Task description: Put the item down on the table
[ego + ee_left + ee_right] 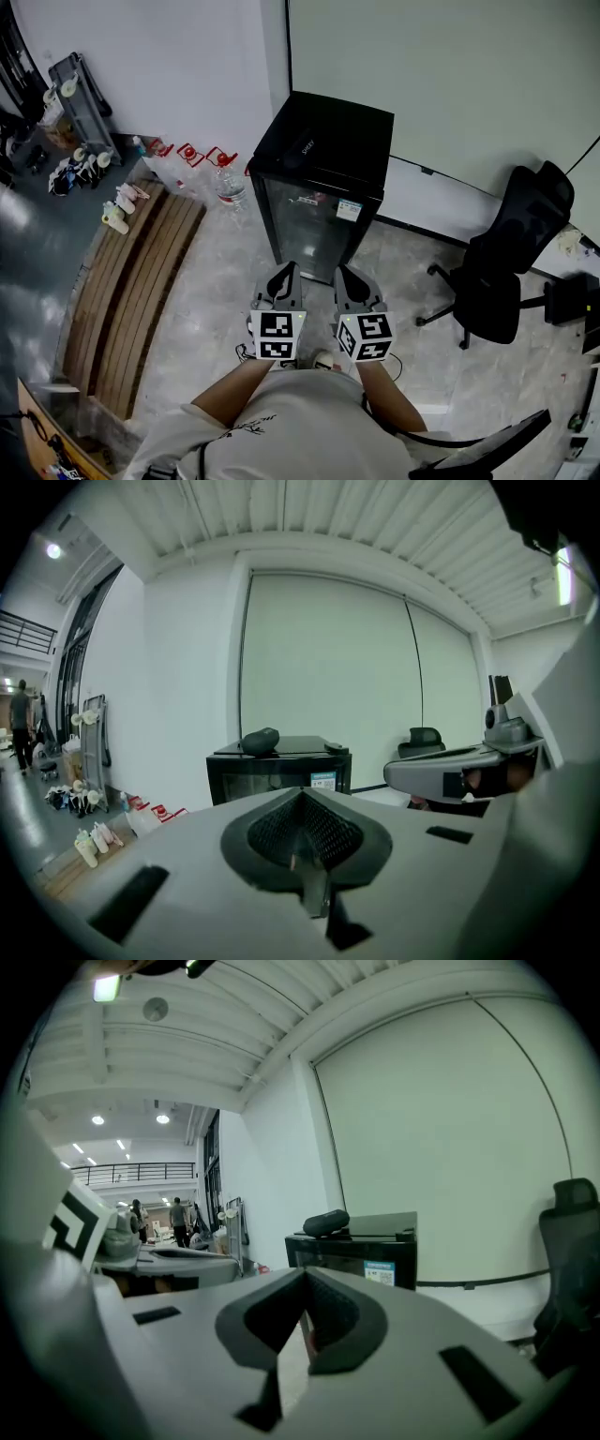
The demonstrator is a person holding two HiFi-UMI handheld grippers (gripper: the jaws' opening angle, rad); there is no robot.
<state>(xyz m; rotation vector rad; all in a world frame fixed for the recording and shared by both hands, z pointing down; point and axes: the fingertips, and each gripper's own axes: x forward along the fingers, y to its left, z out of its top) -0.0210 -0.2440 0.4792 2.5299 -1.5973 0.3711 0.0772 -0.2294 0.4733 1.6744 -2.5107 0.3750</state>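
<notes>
Left tongs (302, 797), right tongs (305, 1277) together; object (261, 740) indistinct

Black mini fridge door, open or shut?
Shut: in the head view the fridge has its glass door flush against the cabinet, no gap showing.

Dark rounded item (261, 741) lies on its side atop black fridge (281, 778)

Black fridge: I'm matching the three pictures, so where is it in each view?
Head view: black fridge, upper centre.
Left gripper view: black fridge at centre, above the jaws.
Right gripper view: black fridge right of centre, above the jaws.
Shared landmark: black office chair, right of it.
</notes>
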